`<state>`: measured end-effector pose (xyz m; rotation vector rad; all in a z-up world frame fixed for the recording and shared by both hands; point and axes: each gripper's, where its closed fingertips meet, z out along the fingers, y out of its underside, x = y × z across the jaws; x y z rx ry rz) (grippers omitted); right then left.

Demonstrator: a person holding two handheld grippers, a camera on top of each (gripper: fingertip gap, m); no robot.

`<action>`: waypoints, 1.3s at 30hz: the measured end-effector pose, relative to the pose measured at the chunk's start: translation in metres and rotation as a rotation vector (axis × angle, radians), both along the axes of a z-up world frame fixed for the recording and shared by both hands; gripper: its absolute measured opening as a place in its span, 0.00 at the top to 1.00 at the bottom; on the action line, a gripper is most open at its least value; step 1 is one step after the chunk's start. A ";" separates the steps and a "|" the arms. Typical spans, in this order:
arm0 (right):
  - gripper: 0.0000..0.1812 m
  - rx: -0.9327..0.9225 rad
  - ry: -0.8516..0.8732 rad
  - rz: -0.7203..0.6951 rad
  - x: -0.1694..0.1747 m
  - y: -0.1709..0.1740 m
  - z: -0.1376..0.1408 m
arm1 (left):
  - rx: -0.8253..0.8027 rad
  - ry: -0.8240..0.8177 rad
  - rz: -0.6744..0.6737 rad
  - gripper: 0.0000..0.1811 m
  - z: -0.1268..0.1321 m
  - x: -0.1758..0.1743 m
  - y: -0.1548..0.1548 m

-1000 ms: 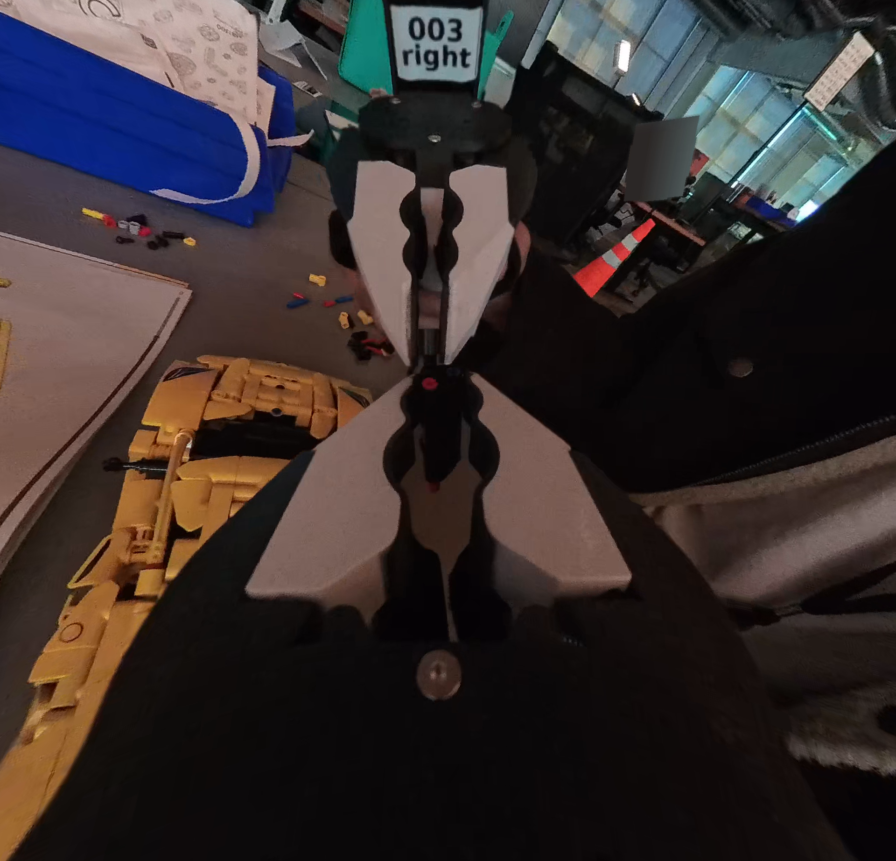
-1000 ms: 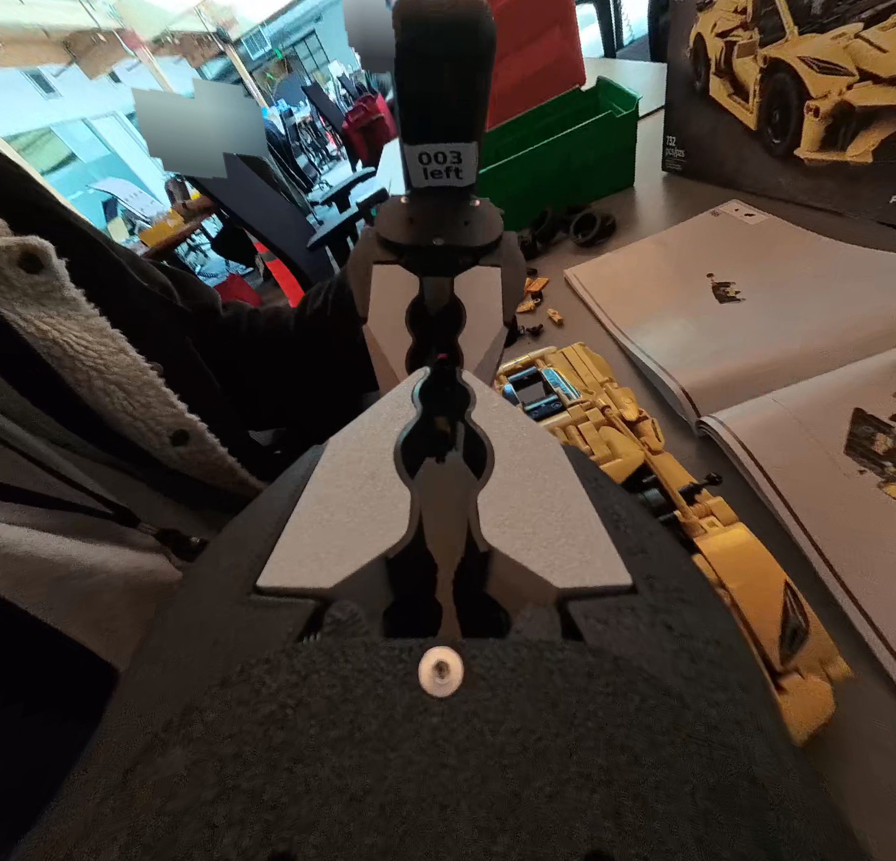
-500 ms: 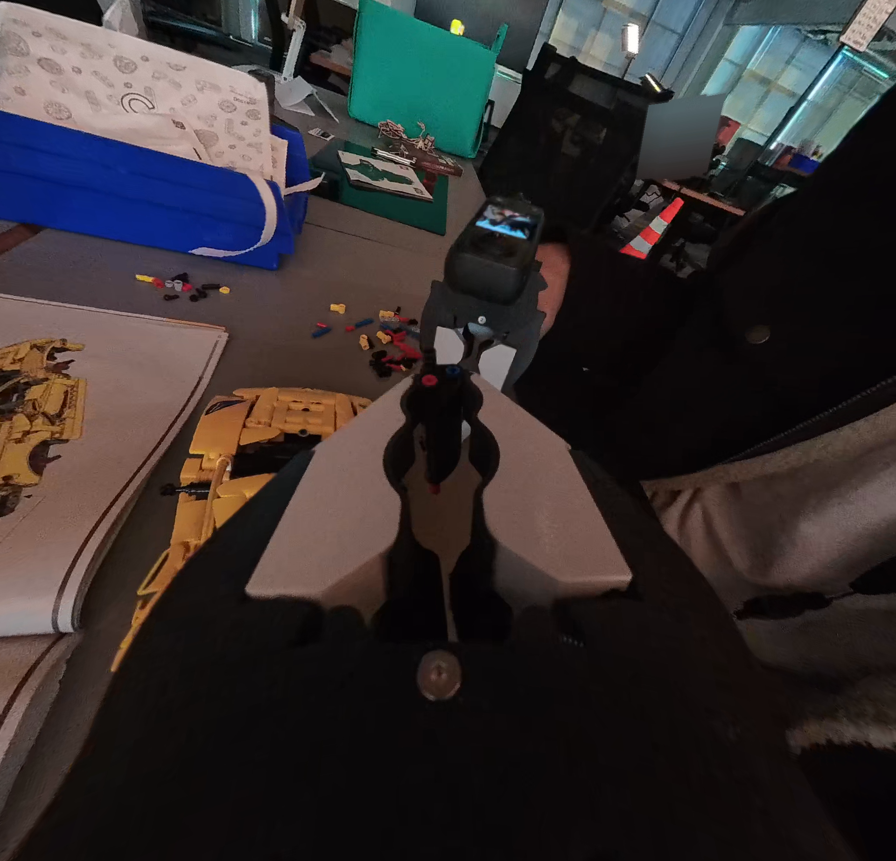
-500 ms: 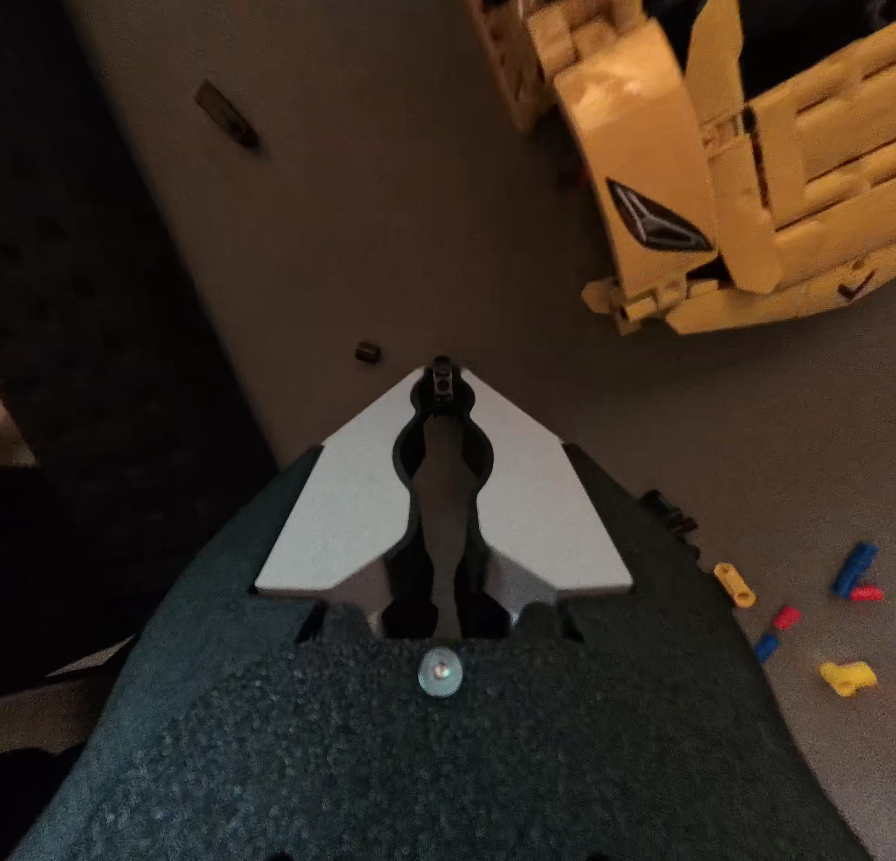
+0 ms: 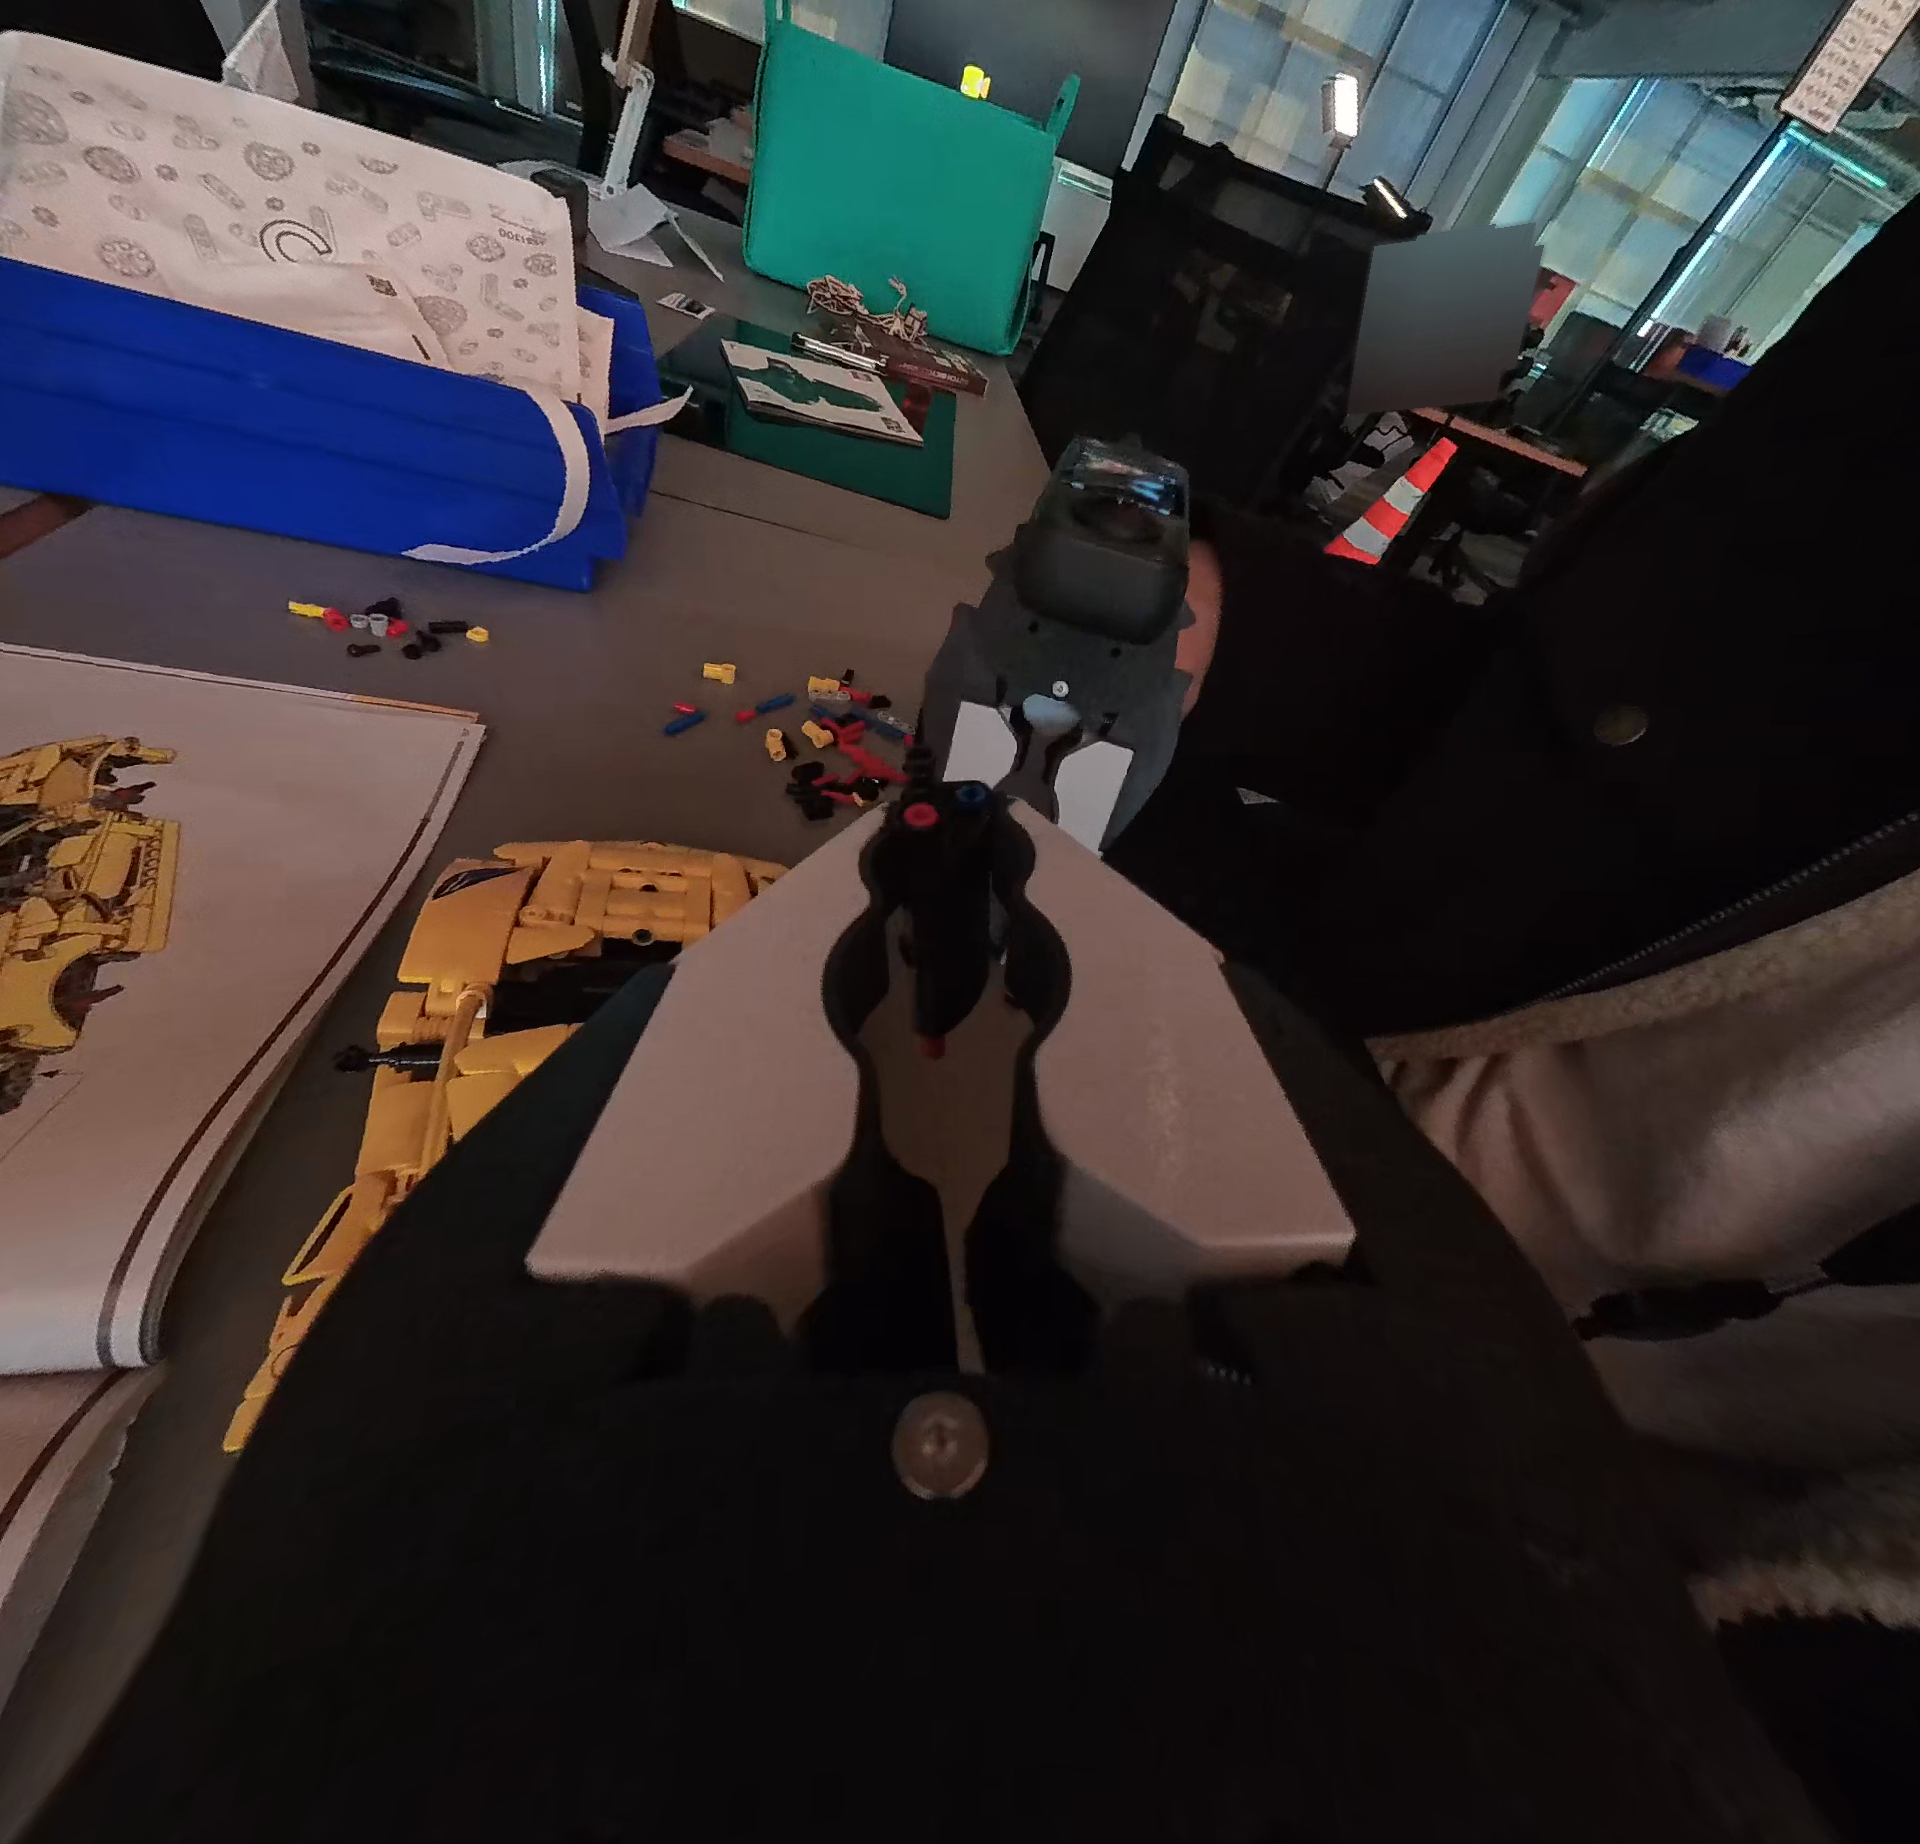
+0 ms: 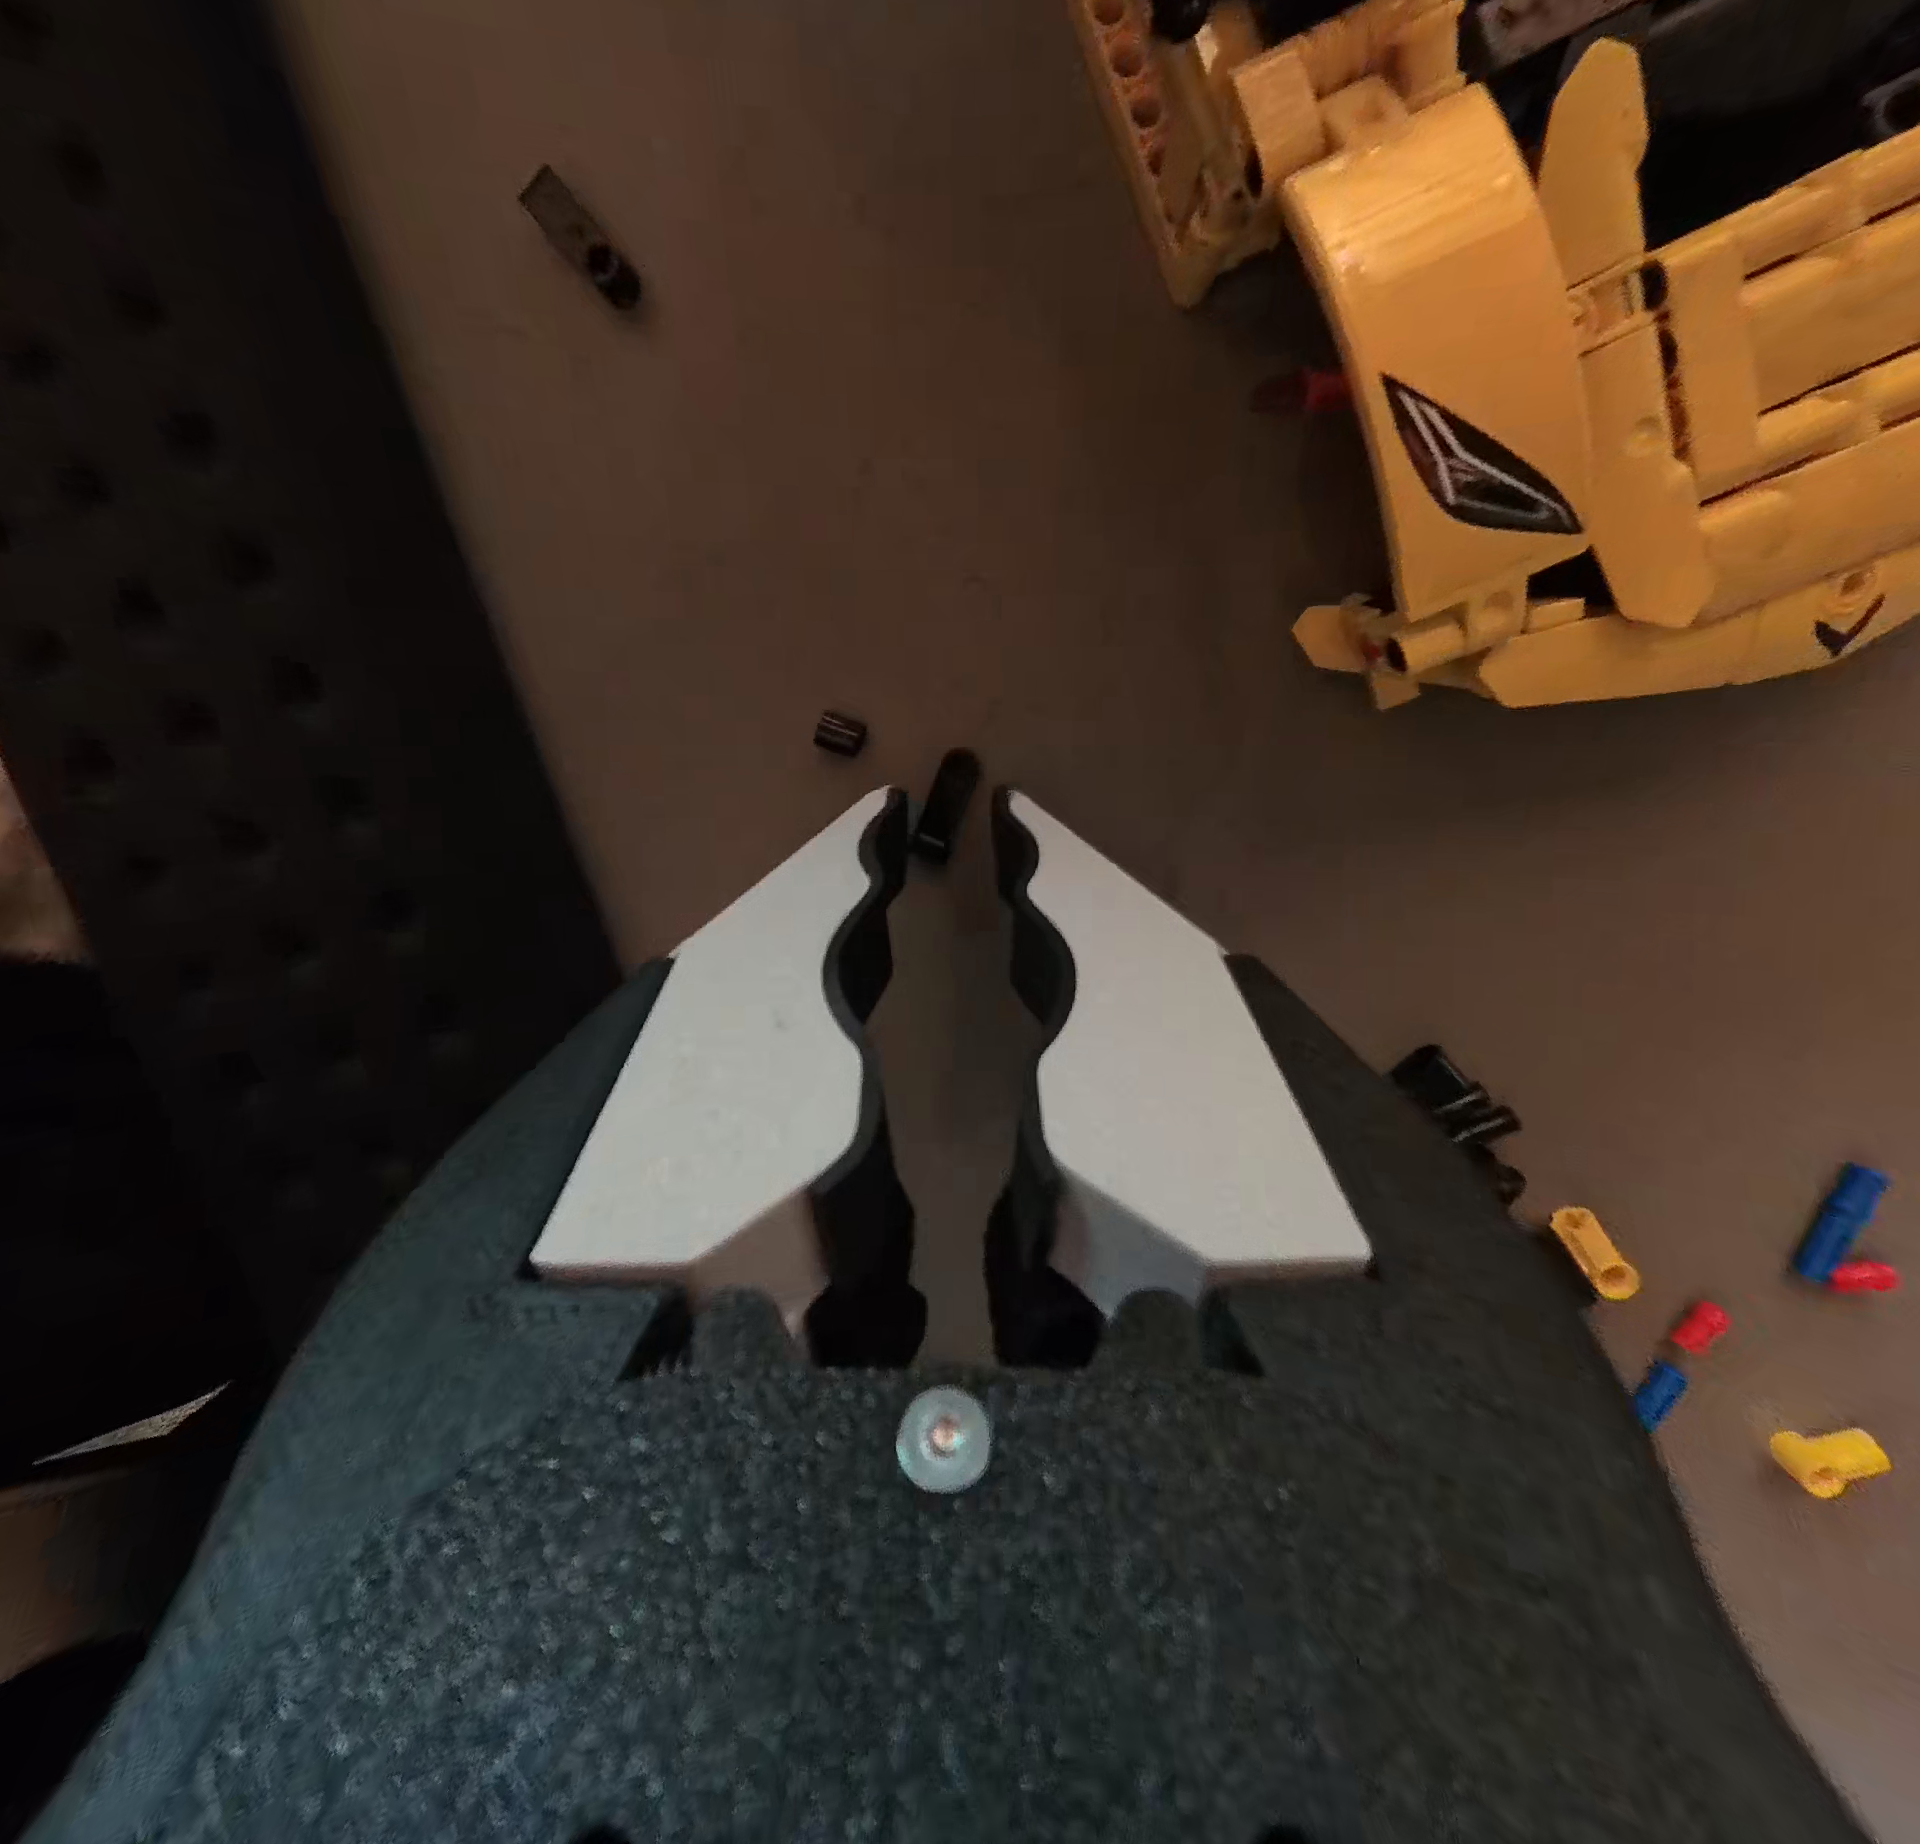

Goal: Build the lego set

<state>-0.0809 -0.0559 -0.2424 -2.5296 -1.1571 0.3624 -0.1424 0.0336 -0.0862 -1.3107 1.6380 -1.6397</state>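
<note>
My left gripper (image 5: 940, 818) is shut on a black lego piece (image 5: 940, 921) with a red pin and a blue pin at its tip, held above the table. The yellow lego car (image 5: 540, 963) lies on the grey table to its left. My right gripper (image 6: 943, 807) is open and points down at the table. A small black lego piece (image 6: 943, 802) sits between its fingertips, close to the left one. The car's front (image 6: 1558, 360) is to the upper right. The right gripper also shows in the left wrist view (image 5: 1039, 755), beyond my left one.
An open instruction booklet (image 5: 208, 911) lies left of the car. Loose coloured pins (image 5: 821, 734) lie near the right gripper, and more in the right wrist view (image 6: 1766, 1306). A blue bin (image 5: 312, 423) stands behind. A small black piece (image 6: 840, 732) and a dark flat piece (image 6: 577, 236) lie nearby. There is about 20 centimeters between the tips of the two grippers.
My right gripper swung away from the left one, down to the table, and opened, letting go of the small black piece. My left gripper stays shut on its black piece.
</note>
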 end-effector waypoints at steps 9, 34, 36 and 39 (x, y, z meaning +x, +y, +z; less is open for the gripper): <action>0.97 0.175 0.099 -0.019 -0.010 0.024 0.043 | 0.138 0.030 0.021 0.91 -0.014 0.003 -0.001; 0.97 0.338 0.004 0.320 -0.069 0.074 0.135 | 0.464 0.198 -0.015 0.91 -0.050 0.007 -0.022; 0.97 0.344 -0.031 0.312 -0.065 0.077 0.133 | 0.476 0.207 -0.011 0.91 -0.053 0.007 -0.021; 0.97 0.339 -0.039 0.310 -0.064 0.078 0.132 | 0.476 0.212 -0.013 0.91 -0.054 0.008 -0.021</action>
